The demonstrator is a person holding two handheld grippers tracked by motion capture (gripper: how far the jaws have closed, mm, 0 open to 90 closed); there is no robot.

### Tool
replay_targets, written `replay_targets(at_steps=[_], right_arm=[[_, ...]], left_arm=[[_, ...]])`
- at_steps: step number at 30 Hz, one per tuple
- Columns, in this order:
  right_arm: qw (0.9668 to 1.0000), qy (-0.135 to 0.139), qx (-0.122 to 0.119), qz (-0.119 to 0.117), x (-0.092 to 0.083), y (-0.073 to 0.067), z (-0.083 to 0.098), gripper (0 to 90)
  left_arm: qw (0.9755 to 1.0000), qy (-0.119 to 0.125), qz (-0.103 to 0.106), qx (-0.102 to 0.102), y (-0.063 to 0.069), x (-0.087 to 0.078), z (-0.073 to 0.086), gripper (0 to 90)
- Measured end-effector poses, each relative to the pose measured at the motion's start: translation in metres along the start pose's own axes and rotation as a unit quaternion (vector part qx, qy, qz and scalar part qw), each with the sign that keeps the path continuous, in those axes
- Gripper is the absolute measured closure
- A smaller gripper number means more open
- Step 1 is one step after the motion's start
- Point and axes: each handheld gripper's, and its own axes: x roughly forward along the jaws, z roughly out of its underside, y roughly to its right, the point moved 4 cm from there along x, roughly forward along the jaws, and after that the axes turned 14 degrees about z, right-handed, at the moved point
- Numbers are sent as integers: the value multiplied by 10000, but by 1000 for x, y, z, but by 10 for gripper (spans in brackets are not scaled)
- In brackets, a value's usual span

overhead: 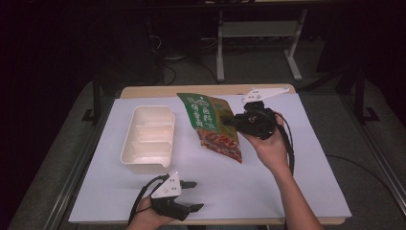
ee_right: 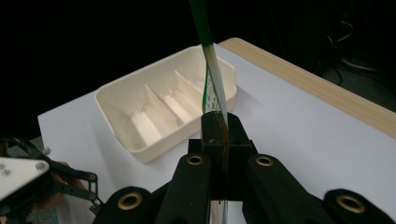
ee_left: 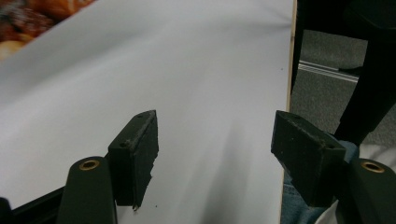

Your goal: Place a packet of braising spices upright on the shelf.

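**Snack pouch lifted beside the divided tray**

The surface [overhead: 287, 182], covered with a white sheet, takes most of the lower half of the high view. On it, left of the centre, stands a cream tray [overhead: 125, 143] with three compartments; all three look empty, and in the right gripper view the tray [ee_right: 112, 116] also shows nothing inside.

The green snack pouch [overhead: 213, 127] is at the centre of the high view, just right of the tray and tilted, with its lower printed end toward the bottom of the frame. It seems to be lifted from the surface, though I cannot tell if its low corner touches the sheet. The right hand-held gripper [overhead: 230, 120] is clenched on the right edge of the pouch; in the right gripper view the pouch [ee_right: 212, 70] stands edge-on between the closed jaws.

The left hand-held gripper [overhead: 191, 195] is at the bottom of the high view, near the front edge of the surface, released, with nothing between its jaws.

The risk, in my judgement: the grip is only on a thin edge, so the pouch may swing or slip out. If it goes to the tray, it is wider than one compartment and may rest on the dividers or push the light tray.
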Motion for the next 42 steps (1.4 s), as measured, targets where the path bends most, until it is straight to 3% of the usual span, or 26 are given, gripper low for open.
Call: replay_targets(at_steps=[16,30,42], right_arm=[[9981,355,-220,-443,25,-39,-41,897],[9952,531,-306,-763,49,-68,-59,897],[9917,591,-375,-1075,76,-95,-64,897]], left_arm=[[10000,77,-45,44,1,-5,4,296],[10000,61,1,66,2,-4,5,296],[9999,11,60,104,5,0,5,296]])
